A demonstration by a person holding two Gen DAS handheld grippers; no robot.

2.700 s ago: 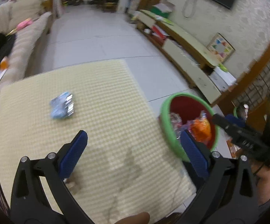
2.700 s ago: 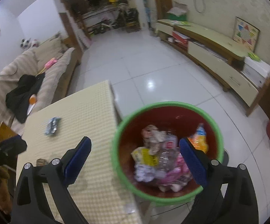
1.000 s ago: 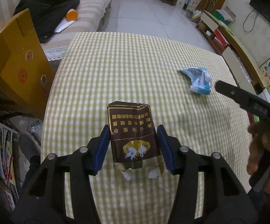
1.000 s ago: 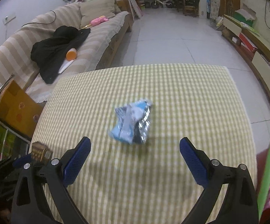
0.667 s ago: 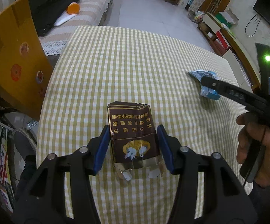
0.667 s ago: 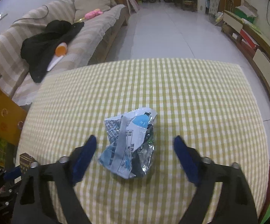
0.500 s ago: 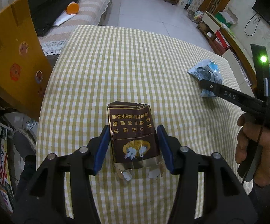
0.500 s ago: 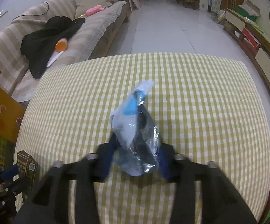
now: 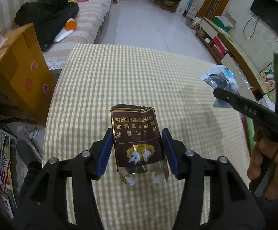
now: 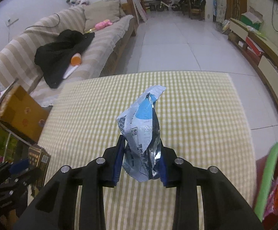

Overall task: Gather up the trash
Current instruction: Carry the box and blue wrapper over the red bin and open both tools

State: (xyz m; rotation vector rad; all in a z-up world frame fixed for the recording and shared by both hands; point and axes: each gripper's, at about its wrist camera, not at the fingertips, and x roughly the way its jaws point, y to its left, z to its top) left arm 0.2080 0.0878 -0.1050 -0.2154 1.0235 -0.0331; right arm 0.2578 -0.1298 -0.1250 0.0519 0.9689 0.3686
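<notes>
My left gripper [image 9: 137,151] is shut on a crumpled dark brown cigarette pack [image 9: 137,140] with gold print, held above the checked table [image 9: 139,80]. My right gripper [image 10: 140,159] is shut on a blue and silver foil wrapper [image 10: 141,130], lifted clear of the table [image 10: 196,115]. The wrapper [image 9: 220,82] and the right gripper also show at the right of the left wrist view. The left gripper with the pack [image 10: 39,159] shows at the lower left of the right wrist view. The green-rimmed red trash bin [image 10: 269,176] stands off the table's right edge, with trash inside.
A yellow cardboard box [image 9: 14,67] stands beside the table's left edge. A striped sofa [image 10: 43,44] with a black garment lies beyond it. A low TV cabinet [image 10: 263,53] runs along the right wall. White tiled floor [image 10: 167,42] lies past the table's far edge.
My right gripper closed on the foil wrapper and lifted it off the table. My left gripper has kept hold of the cigarette pack and barely moved.
</notes>
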